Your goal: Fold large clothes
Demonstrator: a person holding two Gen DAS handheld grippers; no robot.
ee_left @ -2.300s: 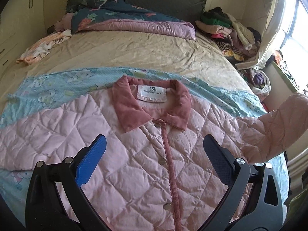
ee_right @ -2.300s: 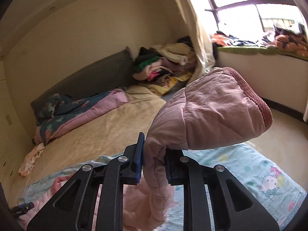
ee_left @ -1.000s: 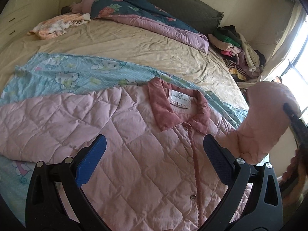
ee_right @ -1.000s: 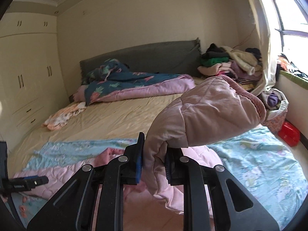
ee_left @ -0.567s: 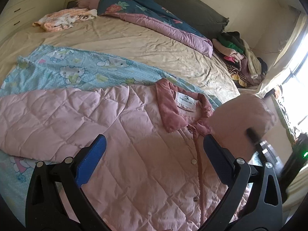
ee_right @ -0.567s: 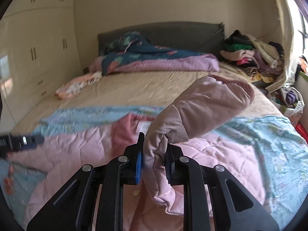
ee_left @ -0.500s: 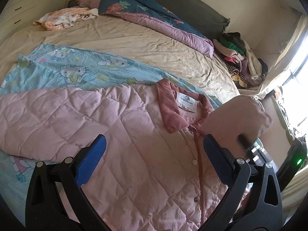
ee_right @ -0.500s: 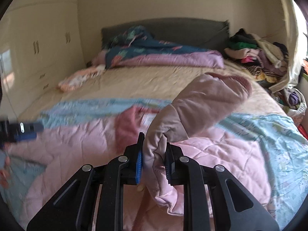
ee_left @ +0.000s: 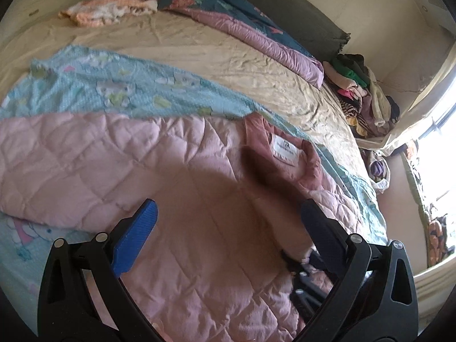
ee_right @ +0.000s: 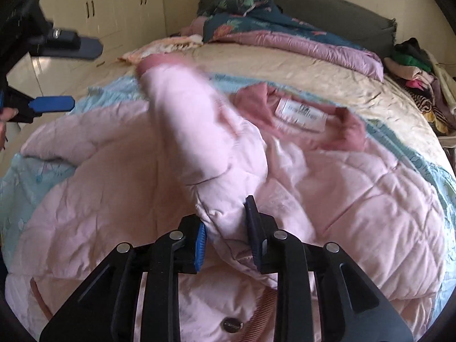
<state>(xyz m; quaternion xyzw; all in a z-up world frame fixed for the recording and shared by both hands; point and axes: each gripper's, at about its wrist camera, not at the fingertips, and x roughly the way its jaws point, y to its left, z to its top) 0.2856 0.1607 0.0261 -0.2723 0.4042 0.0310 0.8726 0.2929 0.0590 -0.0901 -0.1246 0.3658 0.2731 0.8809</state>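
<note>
A pink quilted jacket (ee_left: 94,156) lies front up on a blue cartoon-print sheet (ee_left: 114,88) on the bed, its darker pink collar (ee_left: 287,154) with a white label toward the headboard. My right gripper (ee_right: 226,228) is shut on the jacket's right sleeve (ee_right: 199,131), which lies blurred across the jacket's chest, cuff pointing left. My left gripper (ee_left: 228,228) is open and empty above the jacket's front. It also shows at the left of the right wrist view (ee_right: 65,74), and the right gripper shows dimly in the left wrist view (ee_left: 302,273).
A dark floral and purple duvet (ee_left: 245,25) lies bunched at the headboard. A pile of clothes (ee_left: 362,85) sits at the bed's far right corner. An orange-white garment (ee_left: 108,11) lies at the far left. Wardrobes (ee_right: 114,5) stand left, a window (ee_left: 439,148) right.
My right gripper has swung the sleeve from the right side over and down across the jacket's chest. My left gripper has stayed open, drifting over the jacket's front.
</note>
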